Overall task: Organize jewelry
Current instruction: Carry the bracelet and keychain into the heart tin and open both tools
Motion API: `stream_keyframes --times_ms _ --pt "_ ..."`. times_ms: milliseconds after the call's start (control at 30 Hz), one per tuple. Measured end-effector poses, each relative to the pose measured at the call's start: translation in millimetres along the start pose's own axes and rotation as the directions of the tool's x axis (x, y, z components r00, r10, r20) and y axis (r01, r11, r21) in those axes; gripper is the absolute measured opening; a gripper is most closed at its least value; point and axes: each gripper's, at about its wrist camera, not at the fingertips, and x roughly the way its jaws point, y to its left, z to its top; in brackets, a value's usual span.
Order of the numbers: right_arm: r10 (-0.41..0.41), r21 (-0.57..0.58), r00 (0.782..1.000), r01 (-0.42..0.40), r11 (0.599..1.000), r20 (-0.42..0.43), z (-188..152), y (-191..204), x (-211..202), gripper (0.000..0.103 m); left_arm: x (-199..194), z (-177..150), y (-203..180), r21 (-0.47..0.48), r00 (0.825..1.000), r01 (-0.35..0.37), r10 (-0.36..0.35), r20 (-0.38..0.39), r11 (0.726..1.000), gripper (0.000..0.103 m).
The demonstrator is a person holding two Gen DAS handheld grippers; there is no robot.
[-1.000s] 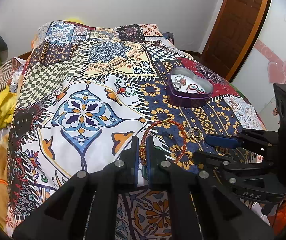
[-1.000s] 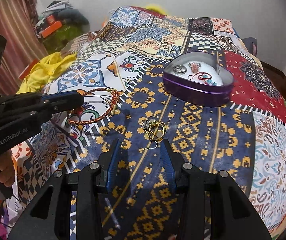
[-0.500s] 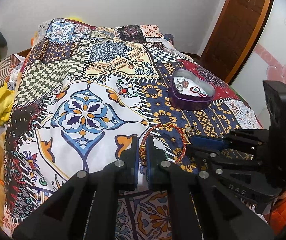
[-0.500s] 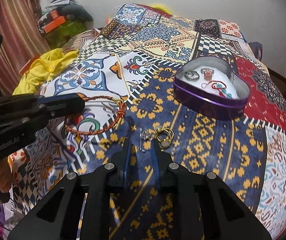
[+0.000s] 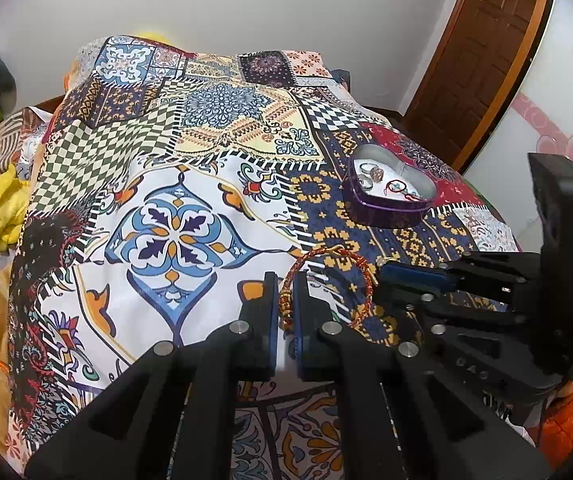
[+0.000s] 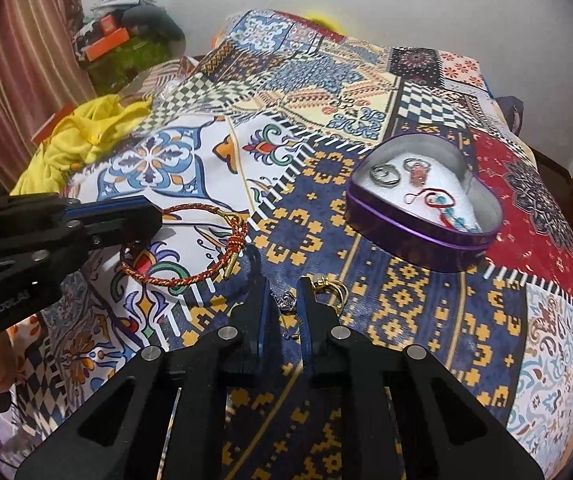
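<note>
My left gripper is shut on a red and gold braided bracelet, held just above the patterned bedspread; the bracelet also shows in the right wrist view, with the left gripper at its edge. My right gripper is shut on a small silver earring, with a gold earring beside its right finger. A purple heart-shaped tin stands ahead to the right, holding rings and a red cord piece. The tin shows in the left wrist view too.
The patchwork bedspread covers the bed. Yellow cloth lies at its left edge, with clutter beyond. A wooden door stands at the far right. The right gripper's body sits close beside the left one.
The right gripper's fingers closed from wide open onto the silver earring and moved forward toward the tin. The left gripper kept its hold on the bracelet and lifted slightly.
</note>
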Motion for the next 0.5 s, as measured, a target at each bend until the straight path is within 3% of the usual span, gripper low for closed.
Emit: stream_keyframes --times_ms 500 --pt "-0.07 0.083 0.981 0.056 0.995 0.183 22.9 -37.7 -67.3 0.012 -11.7 32.0 -26.1 0.049 0.998 0.0 -0.003 0.066 0.999 0.005"
